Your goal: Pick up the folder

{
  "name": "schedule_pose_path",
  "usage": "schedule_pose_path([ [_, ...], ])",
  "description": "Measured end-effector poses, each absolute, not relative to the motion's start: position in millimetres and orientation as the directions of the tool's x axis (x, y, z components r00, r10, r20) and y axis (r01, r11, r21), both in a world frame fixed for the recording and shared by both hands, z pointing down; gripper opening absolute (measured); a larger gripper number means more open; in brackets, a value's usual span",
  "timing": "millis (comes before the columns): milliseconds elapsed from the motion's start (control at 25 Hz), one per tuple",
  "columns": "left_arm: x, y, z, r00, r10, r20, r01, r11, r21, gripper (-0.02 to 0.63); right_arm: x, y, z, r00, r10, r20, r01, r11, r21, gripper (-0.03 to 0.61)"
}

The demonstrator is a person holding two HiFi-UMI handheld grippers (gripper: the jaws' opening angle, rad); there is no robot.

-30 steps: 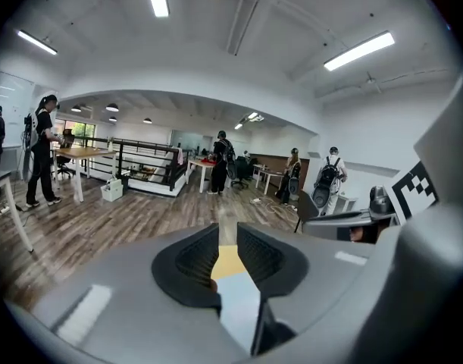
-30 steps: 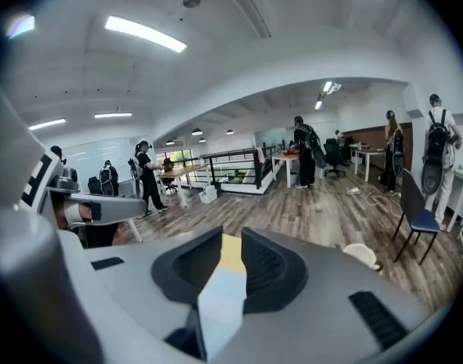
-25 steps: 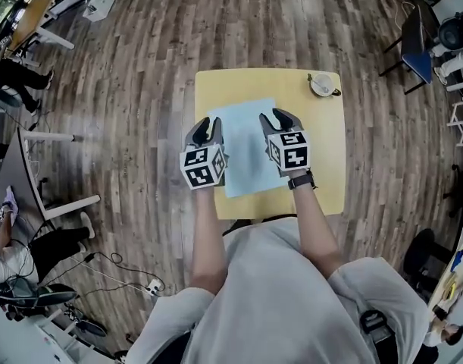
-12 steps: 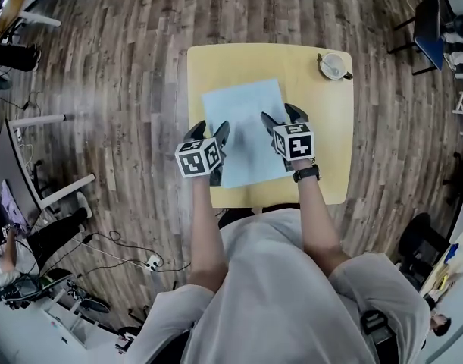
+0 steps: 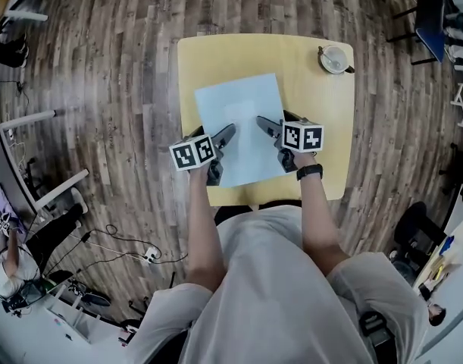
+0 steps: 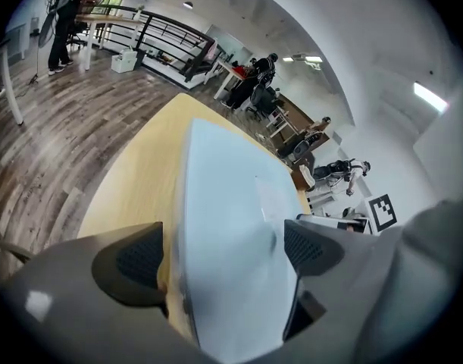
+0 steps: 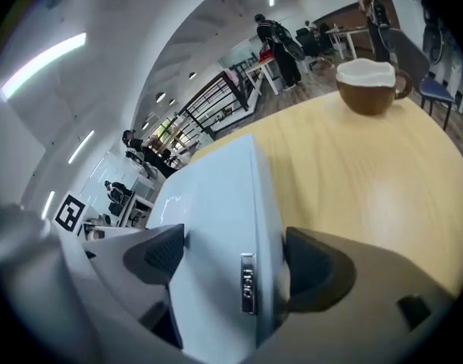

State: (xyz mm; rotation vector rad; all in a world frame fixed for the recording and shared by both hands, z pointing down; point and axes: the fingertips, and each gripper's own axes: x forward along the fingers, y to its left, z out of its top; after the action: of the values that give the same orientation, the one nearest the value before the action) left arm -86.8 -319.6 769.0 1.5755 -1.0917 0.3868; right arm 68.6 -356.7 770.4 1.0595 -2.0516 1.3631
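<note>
Straddling the light-blue folder [image 5: 242, 112] on the yellow table [image 5: 326, 158]: left gripper [image 5: 218, 155] and right gripper [image 5: 275, 142], both jaws wide apart, folder edge between each pair.

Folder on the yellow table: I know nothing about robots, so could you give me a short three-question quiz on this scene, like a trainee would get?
1. Multiple choice: what colour is the folder? A red, B light blue, C black.
2. True or false: the left gripper and the right gripper both have their jaws apart, with the folder showing between them.
3. In a few words: where does the cup stand?

Key: 1 B. 2 True. 3 On the table, at its far right corner, apart from the folder.
</note>
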Motion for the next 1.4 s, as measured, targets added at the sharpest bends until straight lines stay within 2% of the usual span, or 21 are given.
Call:
schedule_pose_path([
  [360,-81.6,-317.7,783.2,0.498,-0.390,0.774,-0.820,0.078,0.567,0.480,68.8,-355.2,779.6,-0.630,-0.323,0.706,-0.774,0.186,-0.605,0.377],
  [760,-84.9,-317.4,787.8,0.448,-0.516,0.731,-0.831,0.062,0.553,0.469,68.3,-356.5,786.3,-0.614,-0.334,0.715,-0.787,0.189,-0.587,0.376],
  [920,-83.5,-317.7,786.8,0.462,-0.501,0.732,-0.826,0.058,0.561,0.462,69.2,-356.4,783.5,-0.598,-0.361,0.716,-0.800,0.214,-0.561,0.374],
  [1400,-97.0,-310.4,716.3,0.464,-0.536,0.705,-0.843,-0.020,0.538,0.460,56.0,-343.0,713.8,-0.590,-0.479,0.651,-0.803,0.256,-0.539,0.374],
])
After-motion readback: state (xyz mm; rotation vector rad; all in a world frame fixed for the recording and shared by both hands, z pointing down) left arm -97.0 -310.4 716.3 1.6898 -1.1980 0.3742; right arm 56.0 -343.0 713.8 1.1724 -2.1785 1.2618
